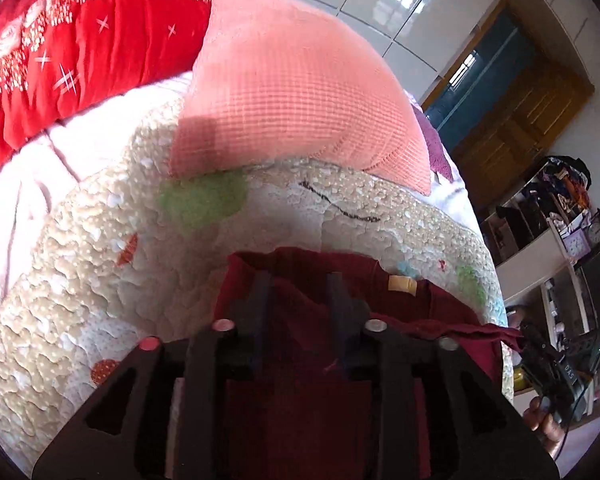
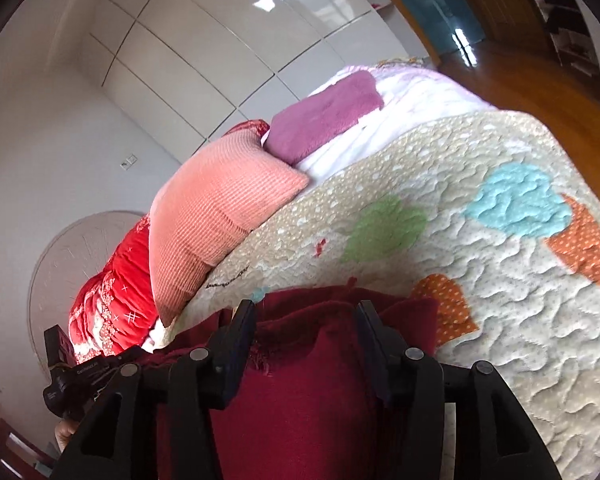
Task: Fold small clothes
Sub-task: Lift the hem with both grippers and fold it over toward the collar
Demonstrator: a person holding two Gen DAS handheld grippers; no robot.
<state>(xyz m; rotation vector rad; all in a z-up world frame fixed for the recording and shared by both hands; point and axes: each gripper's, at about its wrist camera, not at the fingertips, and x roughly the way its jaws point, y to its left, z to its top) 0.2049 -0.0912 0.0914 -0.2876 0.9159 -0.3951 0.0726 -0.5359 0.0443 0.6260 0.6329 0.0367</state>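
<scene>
A dark red garment [image 1: 324, 320] lies on the near part of a bed, spread over a quilted bedspread [image 1: 100, 280] in beige and white with green, orange and pale blue patches. A small yellow label [image 1: 402, 283] shows at the garment's far edge in the left wrist view.

The left claw [image 1: 300, 292] hangs over the garment with its two black fingers [image 1: 260, 296] standing apart; red cloth shows in the gap between them, and the pads do not press on it. The right claw [image 2: 306, 320] sits over the other side of the same garment [image 2: 300, 380], its fingers [image 2: 242, 324] likewise parted, with a bunched fold of the red cloth rising between them but not pinched.

Each view catches the other claw at its edge: the right one at the lower right of the left wrist view, held by a hand [image 1: 544, 424], and the left one at the lower left of the right wrist view.

Beyond the garment a salmon-pink knitted pillow [image 1: 292, 92] rests on the bedspread. Beside it lies a bright red quilt [image 1: 60, 52] with white embroidery, and a purple plush cushion [image 2: 324, 116] lies farther along the bed on pale pink bedding. Glossy white wardrobe doors [image 2: 220, 40] stand behind the bed.
</scene>
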